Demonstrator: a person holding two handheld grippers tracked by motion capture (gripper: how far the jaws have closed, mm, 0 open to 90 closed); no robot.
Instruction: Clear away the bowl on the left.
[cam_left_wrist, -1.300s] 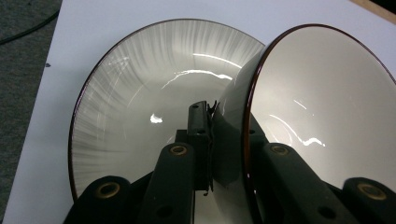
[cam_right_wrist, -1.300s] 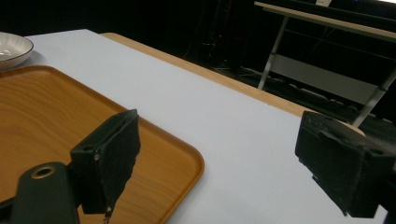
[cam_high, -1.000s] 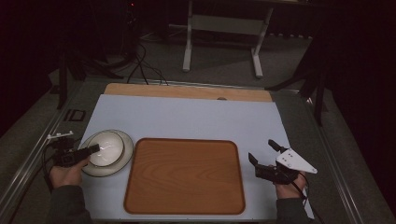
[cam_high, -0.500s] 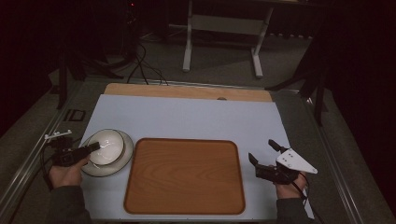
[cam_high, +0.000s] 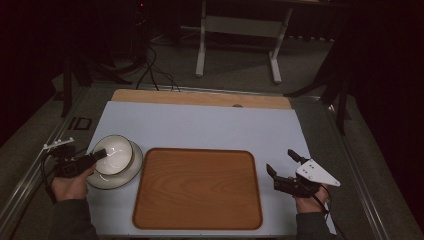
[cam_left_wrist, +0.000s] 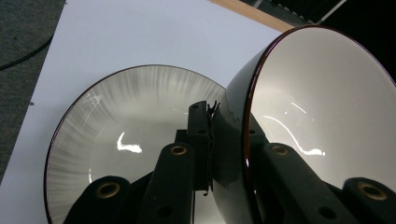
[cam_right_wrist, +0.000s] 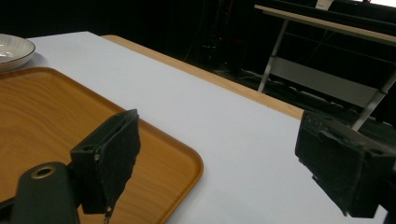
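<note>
Left gripper (cam_high: 100, 154) clamped on tilted white bowl's (cam_high: 114, 154) rim over plate (cam_high: 131, 172) at lower left, right gripper (cam_high: 281, 164) jaws apart at lower right beside wooden tray (cam_high: 197, 187)

Lighting: dim room, black surround in the high view; the pale table (cam_high: 200, 127) is the brightest area, evenly lit from above. Shadows: soft, faint. Glare: small white highlights on the bowl (cam_left_wrist: 327, 93) and plate (cam_left_wrist: 121, 130) in the left gripper view. Focus: near black jaws slightly soft in both gripper views; mild grain overall.
</note>
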